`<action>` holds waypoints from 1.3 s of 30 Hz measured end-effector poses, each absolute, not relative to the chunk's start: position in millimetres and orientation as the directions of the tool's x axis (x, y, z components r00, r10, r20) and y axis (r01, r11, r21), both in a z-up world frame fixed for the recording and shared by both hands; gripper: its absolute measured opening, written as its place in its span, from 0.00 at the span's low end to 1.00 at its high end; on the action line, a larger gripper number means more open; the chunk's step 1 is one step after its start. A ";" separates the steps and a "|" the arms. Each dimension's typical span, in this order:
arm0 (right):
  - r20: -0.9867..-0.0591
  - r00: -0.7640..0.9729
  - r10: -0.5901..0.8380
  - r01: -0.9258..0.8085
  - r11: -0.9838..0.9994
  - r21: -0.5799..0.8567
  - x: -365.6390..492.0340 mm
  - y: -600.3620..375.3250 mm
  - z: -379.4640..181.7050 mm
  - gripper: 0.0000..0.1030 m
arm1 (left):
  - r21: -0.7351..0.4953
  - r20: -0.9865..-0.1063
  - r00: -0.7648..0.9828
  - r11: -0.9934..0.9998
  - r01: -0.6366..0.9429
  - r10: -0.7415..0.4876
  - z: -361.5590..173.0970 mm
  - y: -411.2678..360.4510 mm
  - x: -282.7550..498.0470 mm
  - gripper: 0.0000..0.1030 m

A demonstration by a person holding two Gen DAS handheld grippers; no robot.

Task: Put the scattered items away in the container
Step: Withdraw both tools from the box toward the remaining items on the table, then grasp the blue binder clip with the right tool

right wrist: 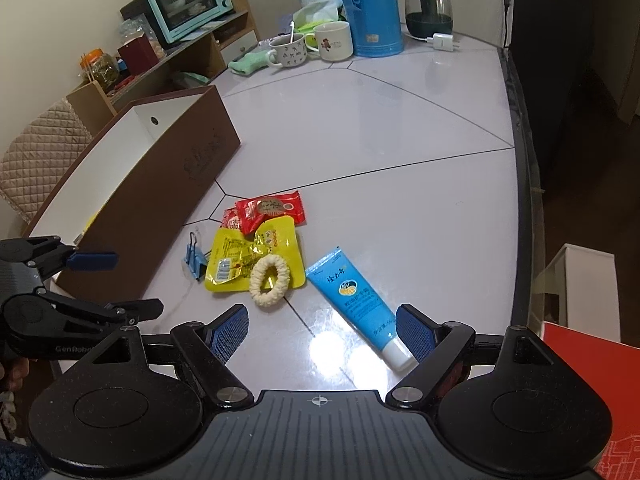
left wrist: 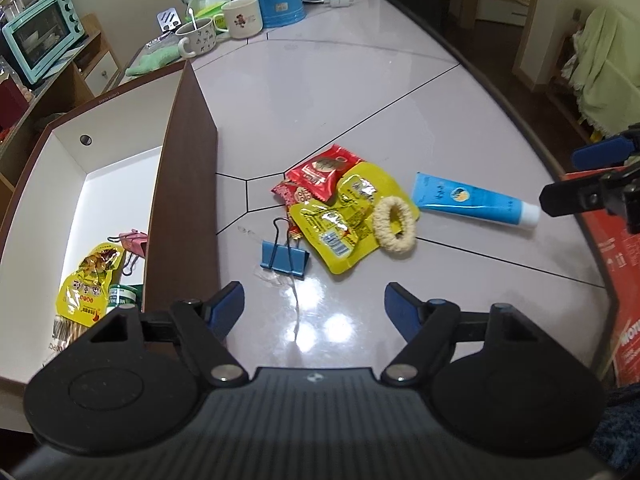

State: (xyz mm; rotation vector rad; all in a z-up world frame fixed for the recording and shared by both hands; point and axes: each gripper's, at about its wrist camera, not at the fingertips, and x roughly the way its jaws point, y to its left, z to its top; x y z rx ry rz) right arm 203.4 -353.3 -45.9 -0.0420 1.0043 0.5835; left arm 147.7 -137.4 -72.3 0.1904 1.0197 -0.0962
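Note:
A brown box (left wrist: 188, 184) with a white inside stands at the left of the pale table. In it lie a yellow packet (left wrist: 90, 280), a pink binder clip (left wrist: 134, 242) and a small green-labelled jar (left wrist: 124, 294). Loose on the table are a blue binder clip (left wrist: 285, 258), yellow packets (left wrist: 332, 224), red packets (left wrist: 320, 172), a cream scrunchie (left wrist: 394, 222) and a blue tube (left wrist: 472, 200). My left gripper (left wrist: 315, 300) hovers open just short of the blue clip, beside the box wall. My right gripper (right wrist: 322, 320) is open above the table, the blue tube's (right wrist: 352, 296) white cap beside its right finger.
Two mugs (right wrist: 312, 46), a blue thermos (right wrist: 372, 8), a green cloth (right wrist: 248, 62) and a charger sit at the table's far end. A mint toaster oven (right wrist: 188, 0) stands on a shelf behind the box. A red carton (left wrist: 616, 248) lies past the table's right edge.

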 end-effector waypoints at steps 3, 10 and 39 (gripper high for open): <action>-0.783 0.385 0.489 -0.493 0.826 0.274 214.9 -352.1 -51.7 0.81 | 0.120 -0.858 0.514 0.978 0.173 0.015 -71.6 -137.3 150.6 0.71; -0.719 0.262 0.644 -0.579 0.701 0.417 240.8 -316.3 -68.3 0.81 | 0.139 -0.834 0.550 0.982 0.124 0.049 -40.6 -116.5 142.8 0.70; -0.688 0.062 0.723 -0.731 0.502 0.461 254.4 -205.6 -135.2 0.01 | 0.094 -0.829 0.554 0.996 0.002 0.077 -32.9 -49.7 170.1 0.70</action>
